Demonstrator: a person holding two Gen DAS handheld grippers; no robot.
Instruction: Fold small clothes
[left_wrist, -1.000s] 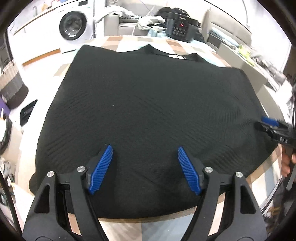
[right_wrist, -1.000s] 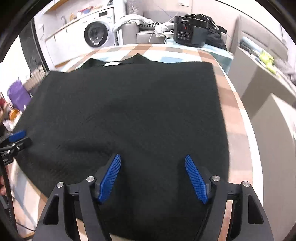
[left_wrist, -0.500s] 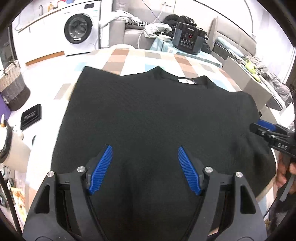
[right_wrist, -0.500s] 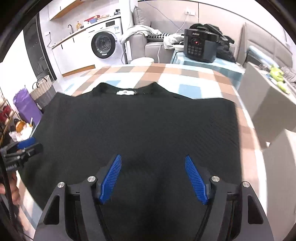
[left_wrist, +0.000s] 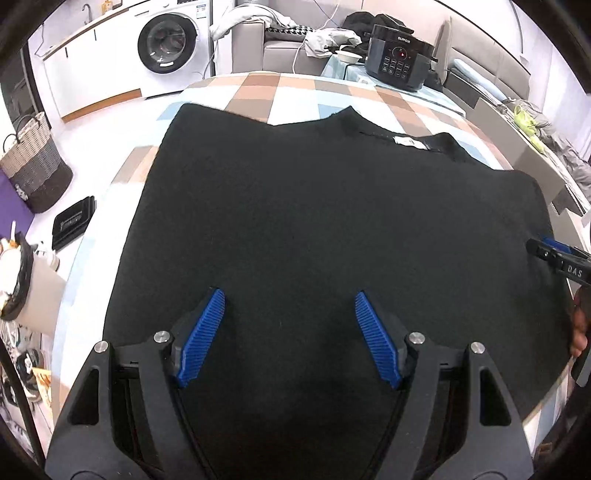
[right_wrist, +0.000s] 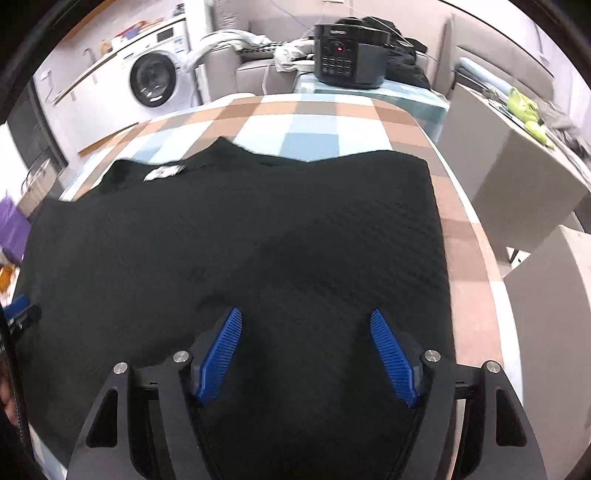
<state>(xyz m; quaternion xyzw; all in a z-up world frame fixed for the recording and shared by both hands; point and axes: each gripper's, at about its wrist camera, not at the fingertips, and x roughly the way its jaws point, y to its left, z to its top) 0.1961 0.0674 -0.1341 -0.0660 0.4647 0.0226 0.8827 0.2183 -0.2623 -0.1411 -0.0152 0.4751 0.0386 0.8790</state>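
checkered table (left_wrist: 295, 88) fills the left wrist view; a black sweater (left_wrist: 325, 221) lies flat ahead of and under the left claw (left_wrist: 290, 314), whose jaws are spread, pinching nothing. right wrist view: right claw (right_wrist: 306, 332) spread over the sweater's near part, cooker (right_wrist: 351, 55) far ahead.

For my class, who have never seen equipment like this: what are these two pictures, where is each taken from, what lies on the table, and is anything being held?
A person holds a pair of hand-held tongs in each hand; there is no robot arm. Each picture comes from a camera mounted on one pair, looking along its blue fingers. One shows the left tongs, the other the right tongs. A black sweater lies spread flat on a checked table, its neck label at the far edge. Both tongs stand open above the sweater and hold nothing. At the left view's right edge you can glimpse the other tongs.
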